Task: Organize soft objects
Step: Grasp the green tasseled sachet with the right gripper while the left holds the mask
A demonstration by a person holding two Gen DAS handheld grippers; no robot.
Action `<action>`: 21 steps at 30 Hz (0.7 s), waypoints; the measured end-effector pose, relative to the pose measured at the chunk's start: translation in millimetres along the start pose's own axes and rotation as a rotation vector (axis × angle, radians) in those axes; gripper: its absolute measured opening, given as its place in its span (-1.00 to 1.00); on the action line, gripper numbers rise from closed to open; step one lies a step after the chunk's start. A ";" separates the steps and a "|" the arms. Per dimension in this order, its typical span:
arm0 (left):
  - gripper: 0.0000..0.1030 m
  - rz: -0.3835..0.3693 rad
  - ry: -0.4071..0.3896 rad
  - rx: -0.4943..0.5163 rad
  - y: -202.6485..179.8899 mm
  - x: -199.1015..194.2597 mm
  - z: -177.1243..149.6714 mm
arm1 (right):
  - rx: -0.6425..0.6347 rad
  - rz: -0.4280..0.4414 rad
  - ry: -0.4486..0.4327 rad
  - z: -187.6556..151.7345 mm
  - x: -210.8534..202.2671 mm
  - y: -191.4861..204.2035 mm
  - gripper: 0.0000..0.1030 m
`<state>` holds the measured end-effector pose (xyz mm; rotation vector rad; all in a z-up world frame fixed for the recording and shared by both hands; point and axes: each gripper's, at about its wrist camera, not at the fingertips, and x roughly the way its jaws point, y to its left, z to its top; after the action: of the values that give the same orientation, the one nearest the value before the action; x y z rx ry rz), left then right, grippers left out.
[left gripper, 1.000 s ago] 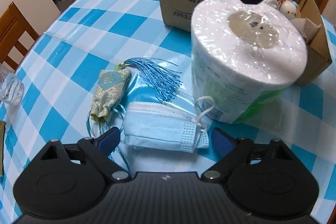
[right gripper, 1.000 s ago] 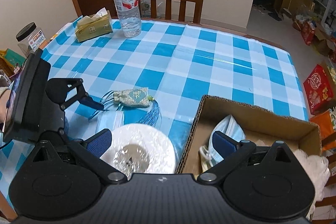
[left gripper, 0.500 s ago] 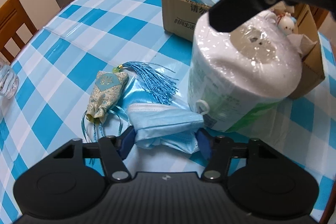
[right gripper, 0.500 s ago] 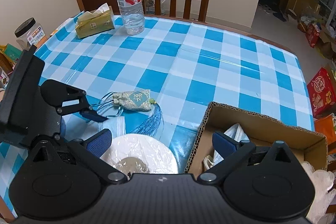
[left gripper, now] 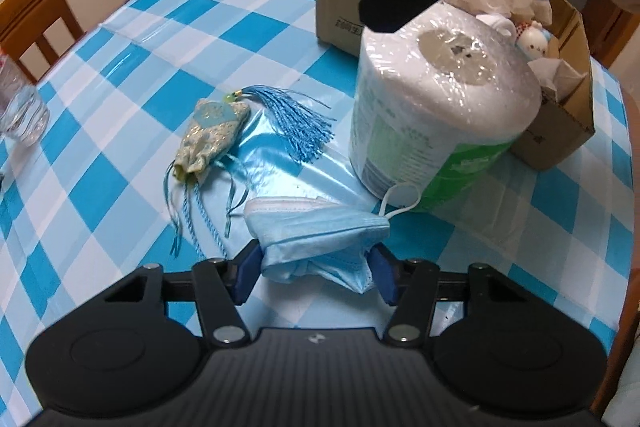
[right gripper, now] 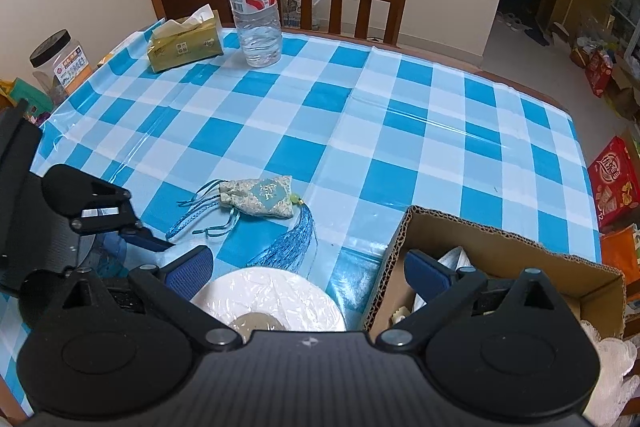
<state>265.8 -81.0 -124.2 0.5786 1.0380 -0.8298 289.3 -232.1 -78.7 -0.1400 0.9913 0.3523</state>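
The blue pads (left gripper: 249,273) of the left gripper (left gripper: 314,273) are closed about halfway onto the face mask (left gripper: 320,241), which is bunched and creased between them; the jaws have just been closing, and the mask is pinched across its width. Its far edge appears to be off the tablecloth (left gripper: 120,75) or only just resting on it, though this is not settled from the wrist view. One white ear loop (left gripper: 400,201) trails toward the base of the wrapped paper roll (left gripper: 436,107) and lies against it.

For a clean lift, the pinch is best kept steady and the mask raised straight up until the loop is seen to hang free. A sideways pull is judged likely to drag the loop under the roll.

The tasselled sachet (left gripper: 212,135) lies just beside the mask on the far left, its cords near the left pad; these are to be kept clear.

The right gripper (right gripper: 308,269) is held wide open and empty above the roll and the rim of the cardboard box (right gripper: 480,231), the judged destination.
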 end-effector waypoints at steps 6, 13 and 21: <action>0.10 0.011 -0.015 -0.031 -1.7 -9.6 -3.2 | -0.039 0.010 0.013 15.4 14.4 4.2 1.00; 0.10 0.010 -0.037 -0.062 -2.9 -20.0 -6.4 | -0.158 0.058 0.071 51.6 57.3 22.3 0.99; 0.10 -0.001 -0.056 -0.084 -2.7 -23.3 -8.6 | -0.231 0.107 0.228 76.6 132.2 43.1 0.88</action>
<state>253.1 -68.7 -106.6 0.4807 1.0174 -0.7953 400.5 -140.8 -145.9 -0.3432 1.1844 0.5574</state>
